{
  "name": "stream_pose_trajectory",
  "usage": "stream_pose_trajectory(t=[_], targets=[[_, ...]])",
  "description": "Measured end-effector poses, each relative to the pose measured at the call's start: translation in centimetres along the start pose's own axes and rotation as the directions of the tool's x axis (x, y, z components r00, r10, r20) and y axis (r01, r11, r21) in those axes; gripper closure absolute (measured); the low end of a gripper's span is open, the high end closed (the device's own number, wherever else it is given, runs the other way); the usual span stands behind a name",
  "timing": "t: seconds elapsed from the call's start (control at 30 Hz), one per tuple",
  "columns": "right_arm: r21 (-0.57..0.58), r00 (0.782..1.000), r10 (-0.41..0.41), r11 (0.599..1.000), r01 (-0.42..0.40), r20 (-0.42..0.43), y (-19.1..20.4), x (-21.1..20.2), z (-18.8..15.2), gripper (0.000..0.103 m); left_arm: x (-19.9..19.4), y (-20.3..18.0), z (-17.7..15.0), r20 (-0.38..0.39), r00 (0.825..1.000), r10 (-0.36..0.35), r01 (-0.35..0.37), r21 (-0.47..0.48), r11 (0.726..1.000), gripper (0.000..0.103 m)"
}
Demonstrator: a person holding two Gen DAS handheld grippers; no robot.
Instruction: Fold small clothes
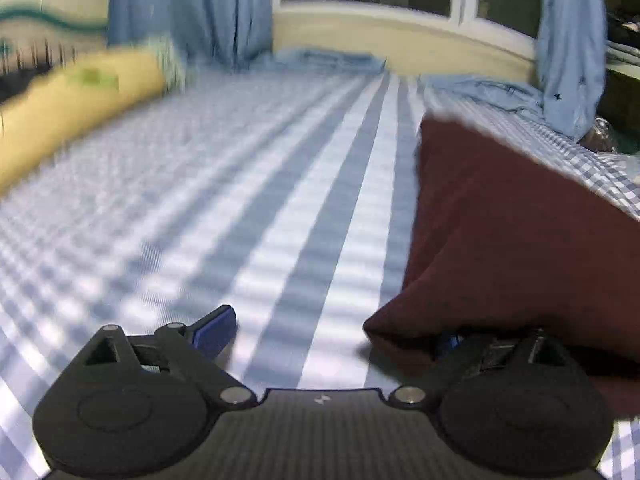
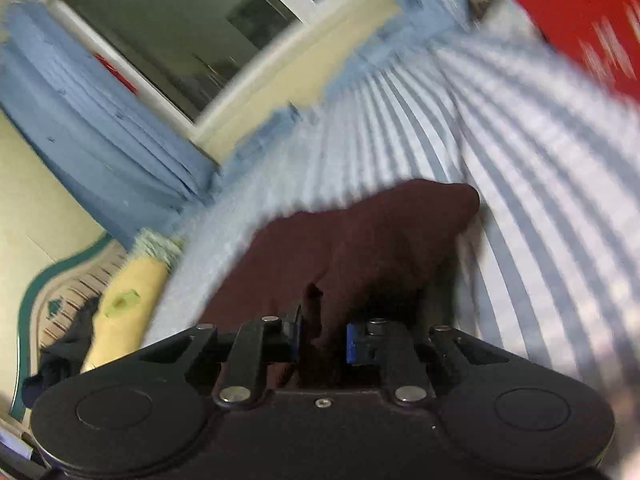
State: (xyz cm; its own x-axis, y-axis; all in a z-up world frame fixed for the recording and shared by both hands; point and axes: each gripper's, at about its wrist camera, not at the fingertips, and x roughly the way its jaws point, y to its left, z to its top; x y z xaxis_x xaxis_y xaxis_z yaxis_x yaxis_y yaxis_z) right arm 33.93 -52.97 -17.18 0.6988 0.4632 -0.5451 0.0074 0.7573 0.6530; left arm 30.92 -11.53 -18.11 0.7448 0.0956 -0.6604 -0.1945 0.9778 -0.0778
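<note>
my right gripper [image 2: 326,340] is pinching the near edge of the cloth [image 2: 360,240] so I can lift it for a fold; left gripper [image 1: 332,340] gapes wide beside it on the bed [image 1: 240,200], right finger under the edge

Maroon cloth [image 2: 360,240] between right gripper [image 2: 324,336] pads

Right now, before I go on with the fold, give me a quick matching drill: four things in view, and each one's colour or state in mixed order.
Things:
1. maroon garment
2. bedsheet
3. bolster pillow
4. left hand-held gripper

States:
A. yellow, at the bed's edge
B. open, one finger hidden under cloth
C. blue-and-white checked
D. pinched by the right hand-held gripper

Pairs: 1-D, 2-C, 3-A, 4-B
</note>
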Motion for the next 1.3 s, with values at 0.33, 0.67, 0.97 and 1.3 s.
stream_pose_trajectory(t=[0.33, 0.67, 0.97, 1.3], targets=[[-0.059, 0.999, -0.030, 0.998, 0.029, -0.012, -0.8, 0.0, -2.4, 0.072, -2.1, -0.8, -0.2, 0.091, 0.995, -0.031, 0.025, 0.059, 0.998, 0.006], [-0.135, 0.997, -0.082, 0.988, 0.080, -0.006, 1.0, -2.0, -3.2, 0.066, -1.5, 0.9, 0.2, 0.030, 0.998, -0.047, 0.047, -0.001, 0.999, 0.006], [-0.240, 0.996, -0.003, 0.970, 0.024, 0.089, 5.1, -5.1, -2.1, 0.049, -9.9, 5.7, 0.6, 0.131, 0.967, -0.221, 0.224, -0.007, 0.975, 0.001], [-0.253, 0.980, 0.057, 0.967, -0.007, 0.189, 9.3, -2.8, -0.4, 0.024, -5.9, -2.7, 10.8, 0.065, 0.825, -0.562, 0.558, 0.063, 0.827, 0.001]])
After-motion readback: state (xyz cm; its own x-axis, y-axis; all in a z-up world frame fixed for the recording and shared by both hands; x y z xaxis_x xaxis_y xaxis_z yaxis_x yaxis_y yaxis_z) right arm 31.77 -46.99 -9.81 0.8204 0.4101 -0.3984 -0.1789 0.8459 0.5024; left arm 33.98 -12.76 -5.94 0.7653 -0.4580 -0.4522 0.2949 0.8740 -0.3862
